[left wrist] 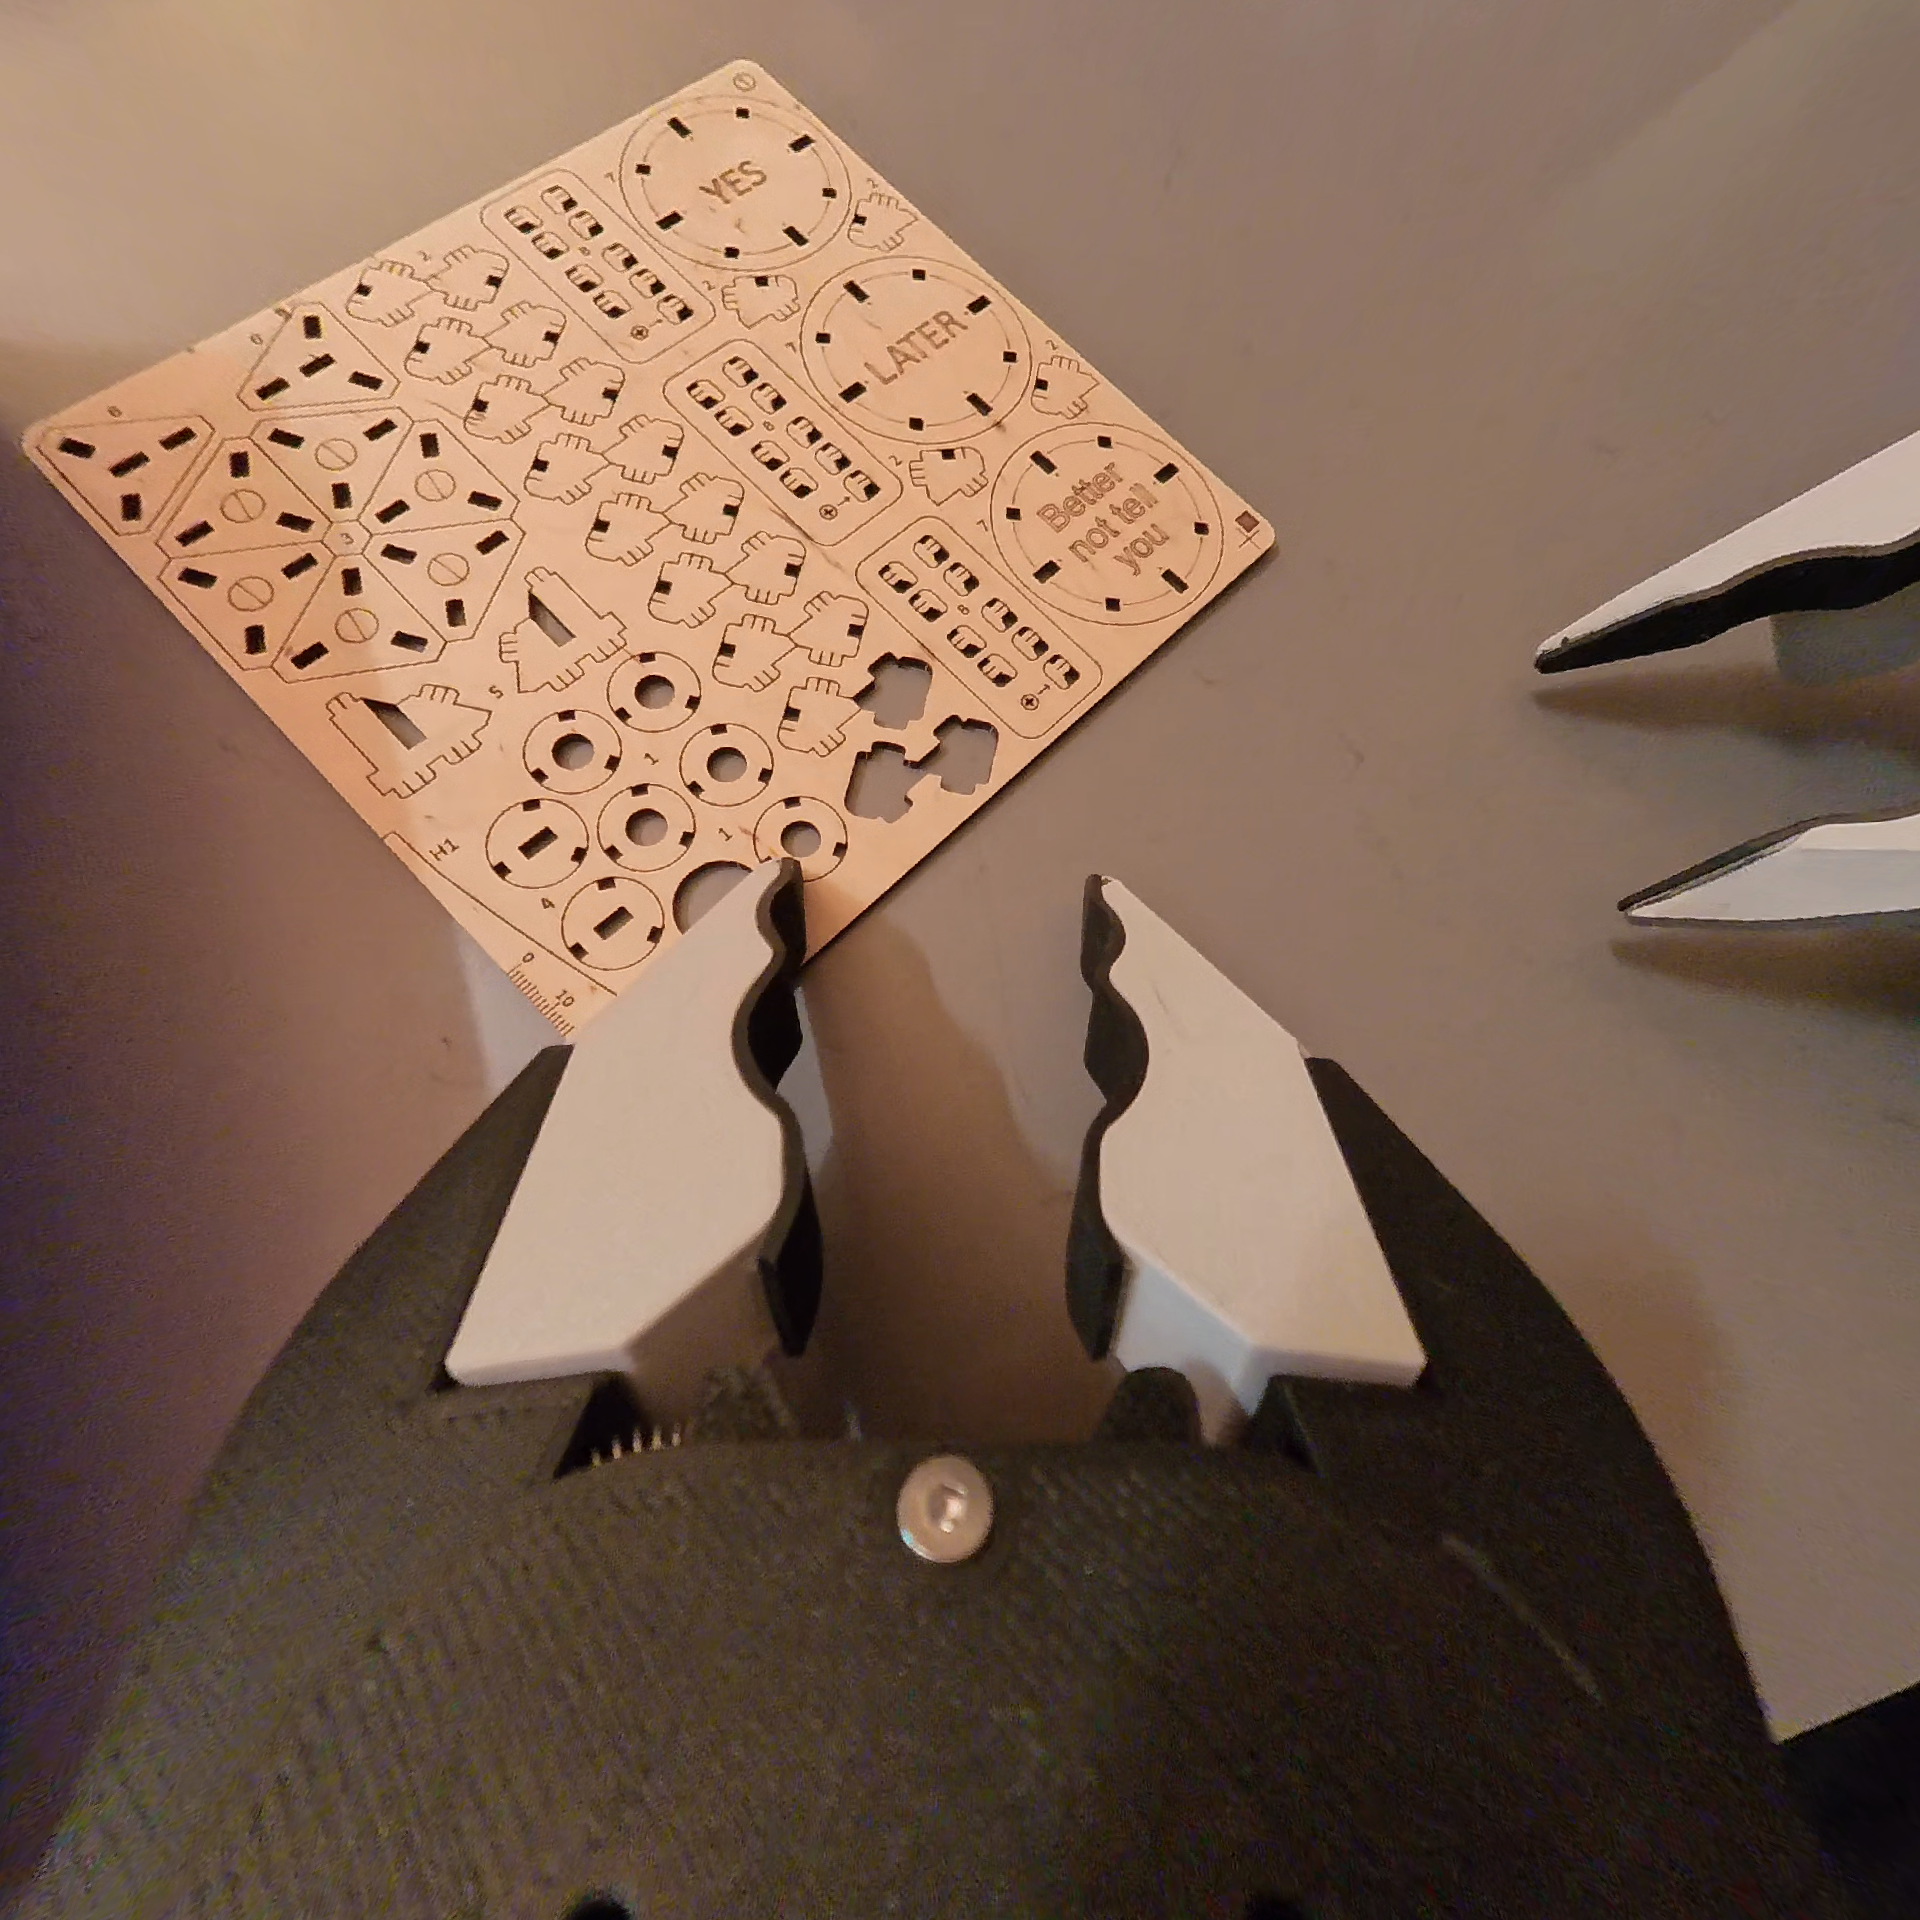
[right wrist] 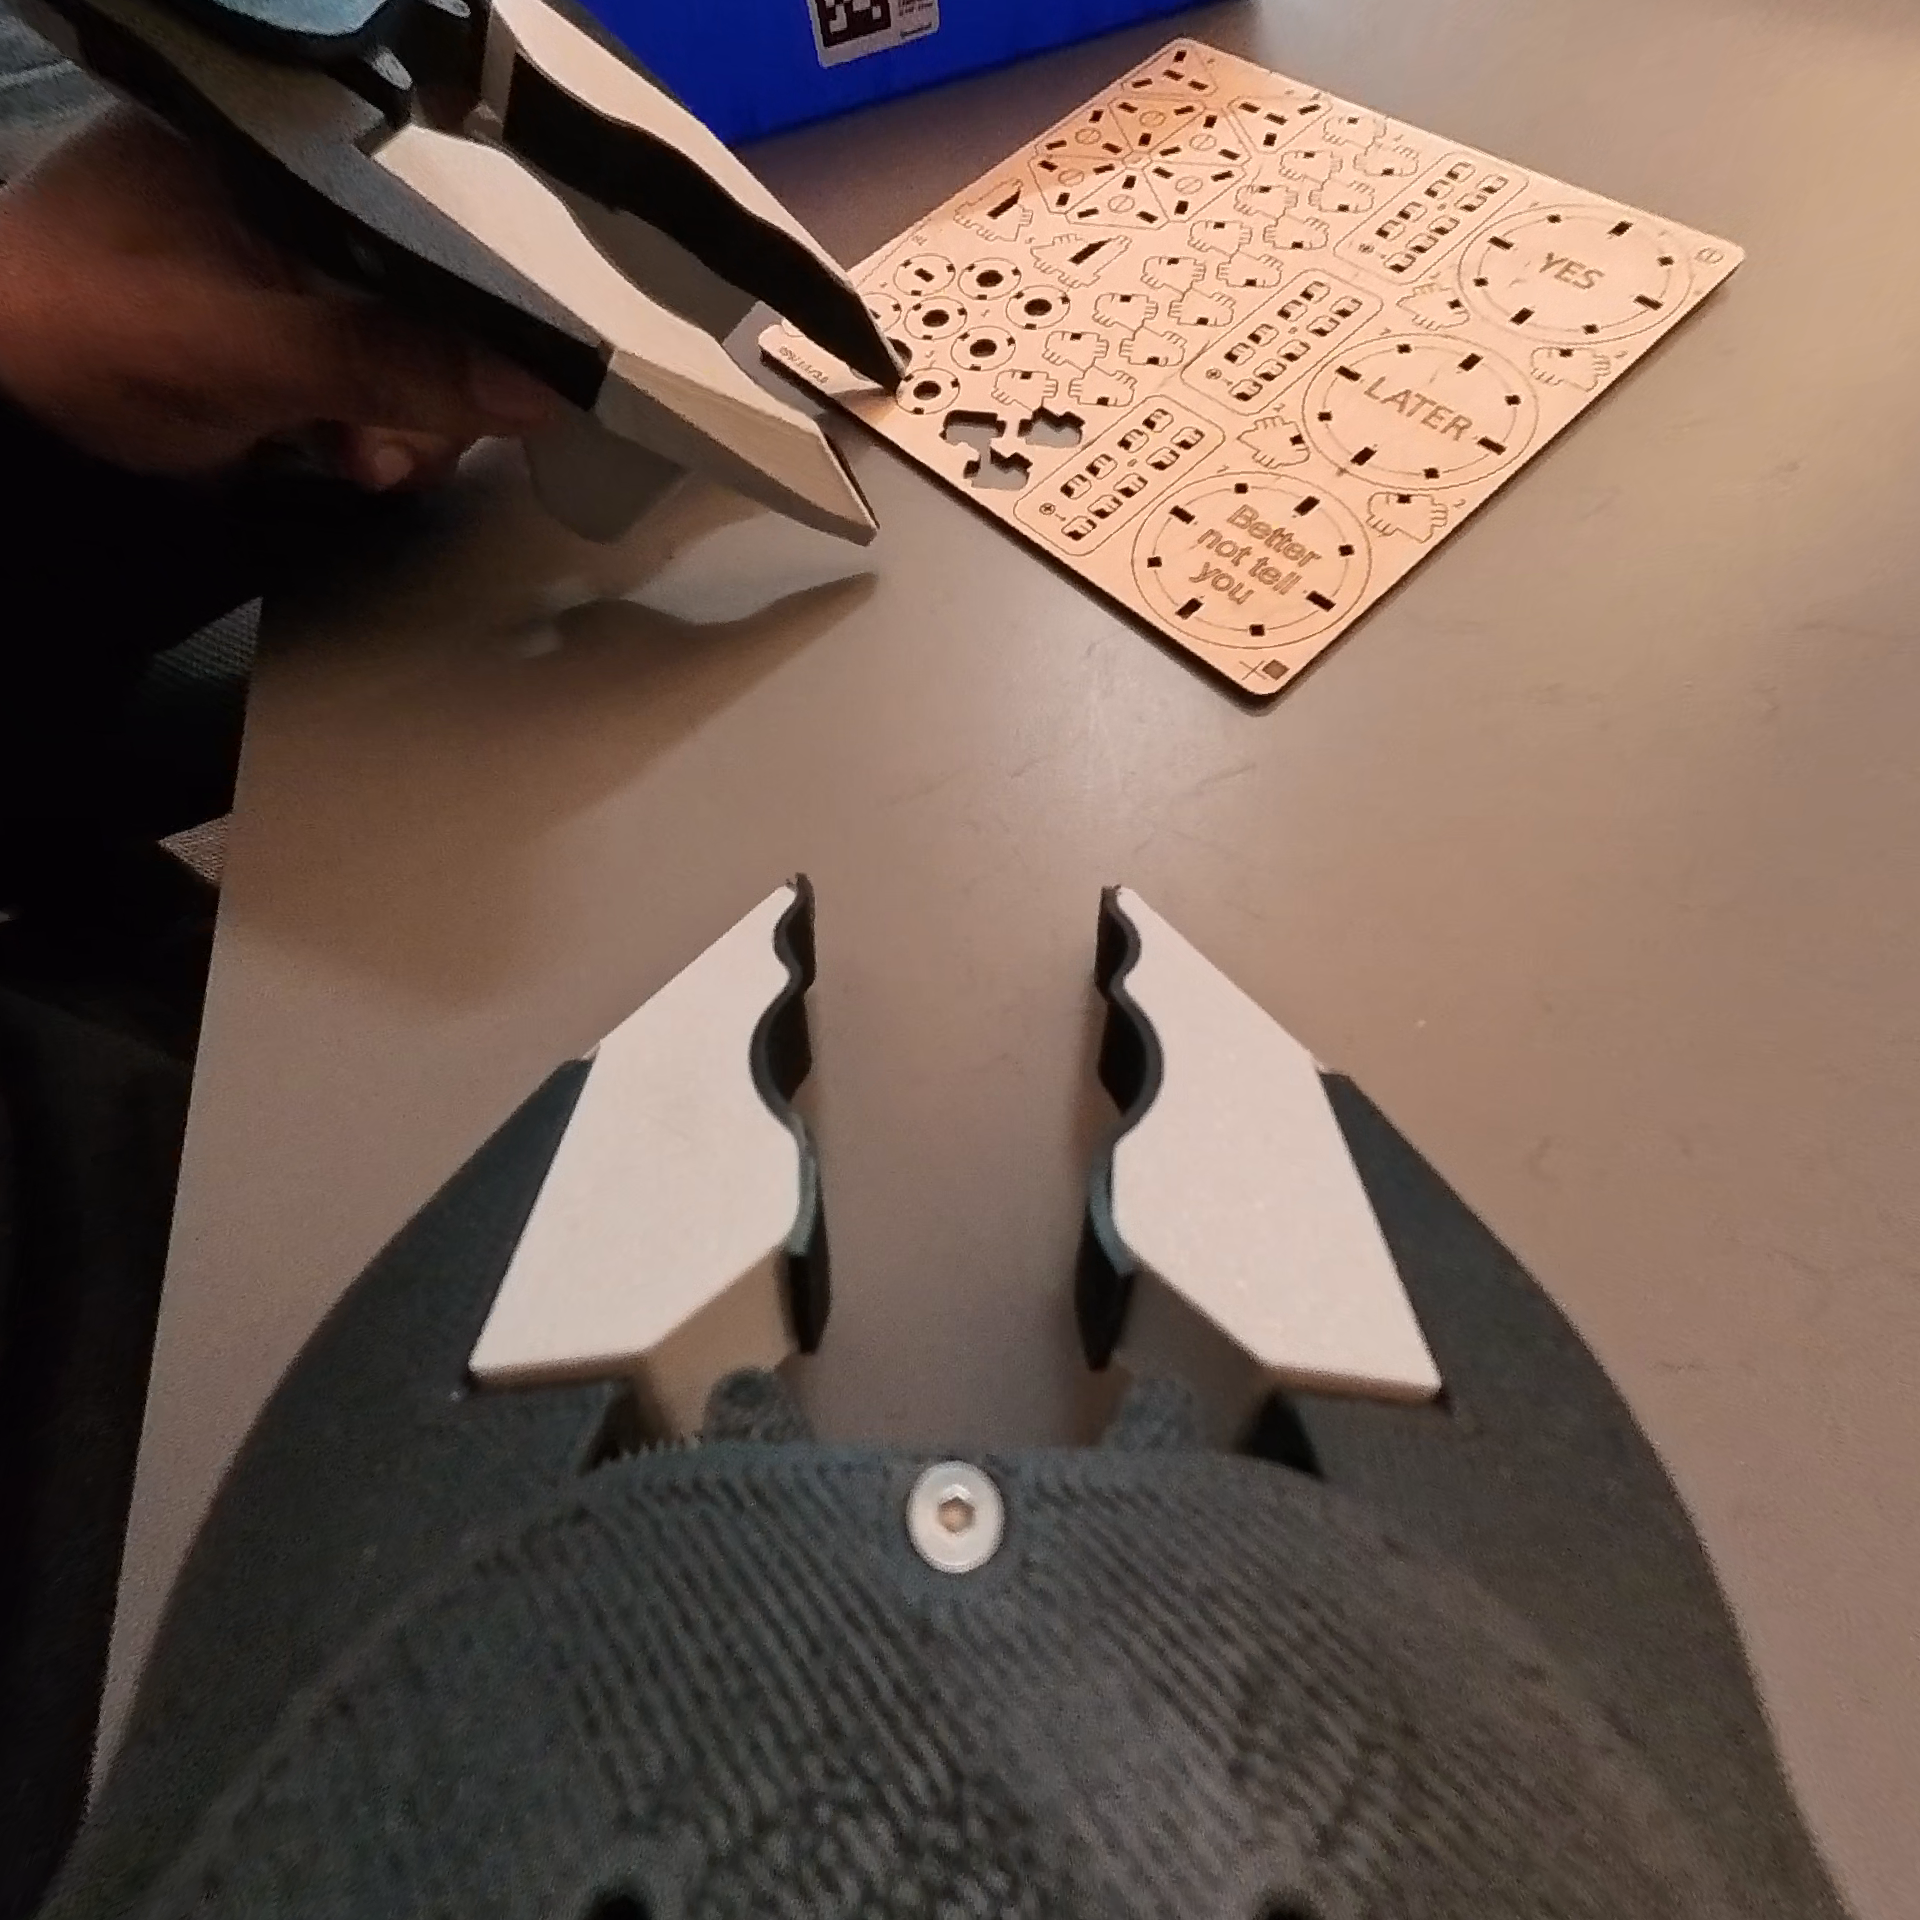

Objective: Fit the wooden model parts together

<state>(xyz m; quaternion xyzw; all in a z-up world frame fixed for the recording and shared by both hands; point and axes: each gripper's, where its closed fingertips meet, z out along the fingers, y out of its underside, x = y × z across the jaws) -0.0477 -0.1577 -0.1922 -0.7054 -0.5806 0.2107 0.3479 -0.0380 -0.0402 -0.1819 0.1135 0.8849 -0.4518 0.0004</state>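
A thin laser-cut wooden sheet (left wrist: pixel 831 561) with many pre-cut parts lies flat on the grey table (left wrist: pixel 1351 312). It also shows in the right wrist view (right wrist: pixel 1288 343). My left gripper (left wrist: pixel 940 878) is open and empty at the sheet's near corner. Its left fingertip (left wrist: pixel 779 883) sits over the sheet beside a ring-shaped part (left wrist: pixel 798 840) and a round hole (left wrist: pixel 707 899); its right fingertip is over bare table. The right wrist view shows one left finger (right wrist: pixel 873 358) touching the sheet. My right gripper (right wrist: pixel 956 888) is open and empty over bare table, short of the sheet.
A few part-shaped cut-outs (left wrist: pixel 914 748) in the sheet are empty. A blue box (right wrist: pixel 790 62) with a label stands behind the sheet. The table's left edge (right wrist: pixel 208 831) runs near my right gripper. A hand (right wrist: pixel 208 343) holds the left gripper.
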